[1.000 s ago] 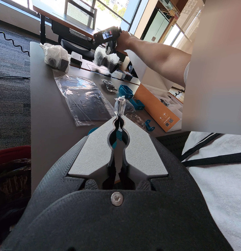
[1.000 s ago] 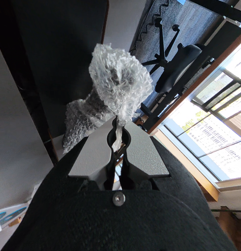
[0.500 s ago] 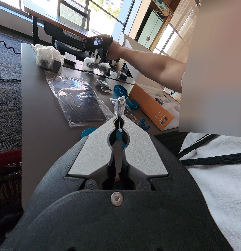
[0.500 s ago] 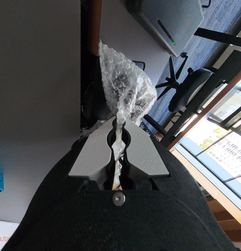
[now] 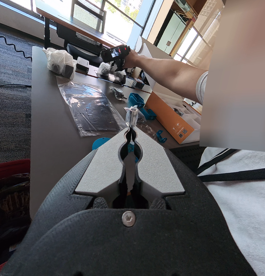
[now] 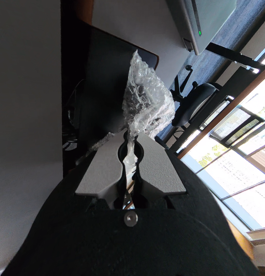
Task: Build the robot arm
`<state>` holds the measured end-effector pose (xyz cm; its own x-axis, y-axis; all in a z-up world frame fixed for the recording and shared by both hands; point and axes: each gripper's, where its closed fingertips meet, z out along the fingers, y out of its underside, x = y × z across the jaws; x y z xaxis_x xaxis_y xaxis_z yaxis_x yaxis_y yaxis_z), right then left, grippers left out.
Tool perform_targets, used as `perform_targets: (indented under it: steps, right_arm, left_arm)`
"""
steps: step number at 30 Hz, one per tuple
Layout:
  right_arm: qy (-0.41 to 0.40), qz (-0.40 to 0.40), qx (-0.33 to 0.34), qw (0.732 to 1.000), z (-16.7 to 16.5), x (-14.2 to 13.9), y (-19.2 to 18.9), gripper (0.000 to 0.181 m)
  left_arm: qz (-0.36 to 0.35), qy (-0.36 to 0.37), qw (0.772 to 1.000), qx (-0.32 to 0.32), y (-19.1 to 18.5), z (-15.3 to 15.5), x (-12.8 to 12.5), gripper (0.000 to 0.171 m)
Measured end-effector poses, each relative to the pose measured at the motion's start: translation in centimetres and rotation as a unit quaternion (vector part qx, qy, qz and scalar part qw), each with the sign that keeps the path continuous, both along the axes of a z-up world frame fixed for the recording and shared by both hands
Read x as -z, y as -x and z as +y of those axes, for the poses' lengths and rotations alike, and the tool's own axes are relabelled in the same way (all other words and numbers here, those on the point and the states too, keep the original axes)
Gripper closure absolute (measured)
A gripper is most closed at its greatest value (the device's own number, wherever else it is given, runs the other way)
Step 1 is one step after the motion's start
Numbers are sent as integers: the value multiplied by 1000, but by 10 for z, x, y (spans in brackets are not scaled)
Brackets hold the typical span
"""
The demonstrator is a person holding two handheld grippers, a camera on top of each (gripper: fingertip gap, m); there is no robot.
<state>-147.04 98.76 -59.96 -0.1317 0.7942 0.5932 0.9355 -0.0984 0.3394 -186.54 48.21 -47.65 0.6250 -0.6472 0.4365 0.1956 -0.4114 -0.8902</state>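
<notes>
Pinching crinkled bubble wrap (image 6: 145, 104), right tool (image 6: 131, 131); left tool (image 5: 131, 129) grips clear bag (image 5: 132, 115).

The left tongs (image 5: 131, 128) have pale grey, grainy fingers (image 5: 108, 167) set in a dark charcoal ribbed body, pinched on a clear plastic packet (image 5: 132, 115) with a silvery metal piece inside. The tabletop (image 5: 54, 127) is matt grey-brown. Beside the packet lies a clear plastic bag (image 5: 91, 110) over a black sheet; beyond the packet sit bright blue metal brackets (image 5: 136, 99) and an orange box (image 5: 170, 119) with white inside. Near the tabletop's far end — a white crumpled bag (image 5: 58, 61). The right tongs (image 6: 131, 135), light grey on black, grip translucent bubble wrap (image 6: 145, 101) — whitish, dotted with round cells.
</notes>
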Motion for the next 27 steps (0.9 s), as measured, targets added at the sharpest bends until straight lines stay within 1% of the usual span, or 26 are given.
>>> perform_targets:
  steps: [3,6,8,9,12,15,18,22,25,27]
  right_arm:
    - [-10,16,28,999,1,-2,0,179]
    - [-19,21,39,999,0,-9,2,167]
    - [-17,32,43,998,-3,-14,5,162]
    - [-16,38,40,998,-5,-16,9,158]
    - [-18,37,27,999,-13,-26,13,154]
    - [-29,40,19,999,-20,-43,19,149]
    - [-49,57,-4,997,-30,-68,30,148]
    - [-82,79,-41,993,-54,-111,45,146]
    - [-124,105,-76,984,-83,-154,54,146]
    - [-154,151,-94,972,-111,-184,61,148]
  left_arm:
    - [3,-2,1000,-1,0,1,-3,171]
    - [7,-7,1000,2,-3,-1,-5,171]
    - [6,-7,1000,3,-5,-3,-5,171]
    - [3,-7,1000,4,-6,-4,-5,171]
    - [1,-6,1000,5,-9,-7,-5,171]
    - [1,-12,1000,6,-11,-8,-10,171]
    - [6,-21,1000,5,-12,-10,-19,171]
    - [11,-35,999,11,-19,-13,-32,171]
    - [20,-50,998,18,-31,-14,-40,171]
    - [18,-59,998,27,-42,-11,-48,171]
